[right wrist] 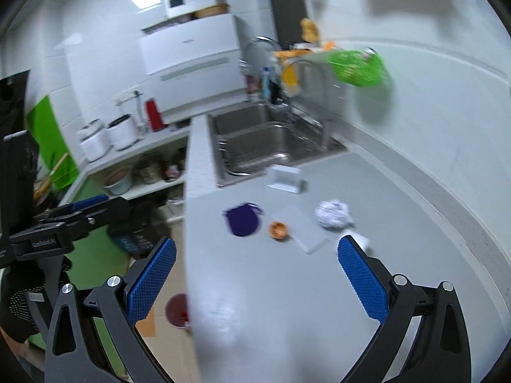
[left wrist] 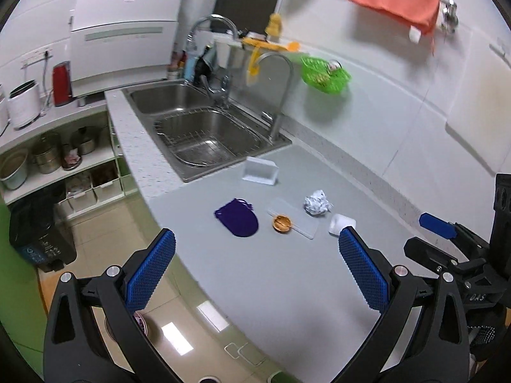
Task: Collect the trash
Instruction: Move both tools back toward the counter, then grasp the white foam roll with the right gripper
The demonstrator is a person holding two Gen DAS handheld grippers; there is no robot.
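1 crumpled paper ball [left wrist: 316, 202], 1 purple pouch [left wrist: 237, 217], 1 orange cap [left wrist: 282, 223], 2 faucets [left wrist: 277, 95], 2 sink basins [left wrist: 210, 137]

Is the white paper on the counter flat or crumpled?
Crumpled. The white paper is squeezed into a wrinkled ball, lying on the grey counter.

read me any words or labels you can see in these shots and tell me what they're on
Nothing reads cleanly.
White appliance by the sink: small front brand mark, too small to read.
Left gripper body, in the right wrist view: white lettering, too blurred.
Right gripper body, in the left wrist view: embossed characters, unclear.
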